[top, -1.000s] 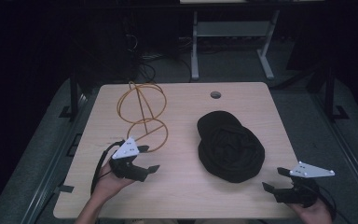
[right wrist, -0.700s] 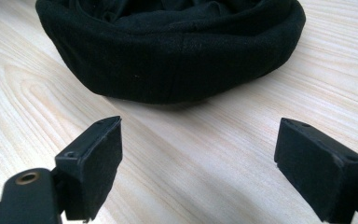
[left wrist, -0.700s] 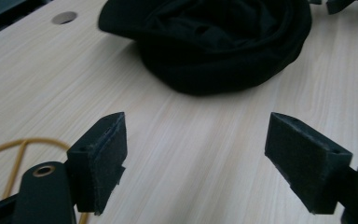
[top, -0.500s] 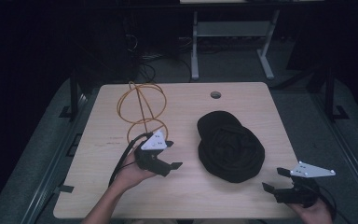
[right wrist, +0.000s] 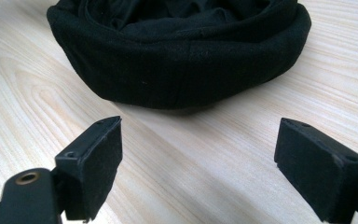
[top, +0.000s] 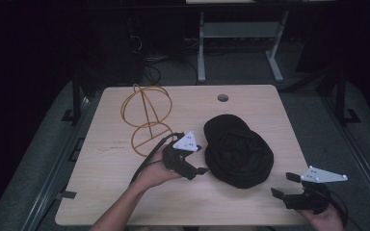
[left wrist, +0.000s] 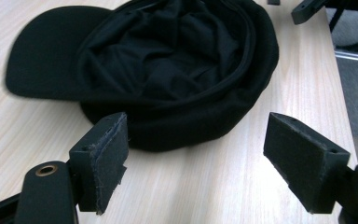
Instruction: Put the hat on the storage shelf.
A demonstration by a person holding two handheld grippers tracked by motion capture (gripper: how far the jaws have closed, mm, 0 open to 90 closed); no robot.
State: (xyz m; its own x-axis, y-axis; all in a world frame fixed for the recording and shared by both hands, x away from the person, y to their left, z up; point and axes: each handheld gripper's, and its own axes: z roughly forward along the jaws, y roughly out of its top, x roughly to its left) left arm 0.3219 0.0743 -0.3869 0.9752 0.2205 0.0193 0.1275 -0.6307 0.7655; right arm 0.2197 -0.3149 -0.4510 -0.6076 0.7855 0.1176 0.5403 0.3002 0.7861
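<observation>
The high view looks forward and down from six o'clock; both gripper views sit low and close, sharing the upturned black fabric cap (top: 238,155) (left wrist: 168,70) (right wrist: 182,51).

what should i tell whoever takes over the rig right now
Left gripper: open, empty, fingers just short of the black fabric cap.
Right gripper: open, empty, near the table's front right corner, aimed at the cap.
The cap lies upside down on the light wooden table, right of the orange wire hat stand.
Done: nothing gripped. Left: probably grasp the cap's rim.
</observation>
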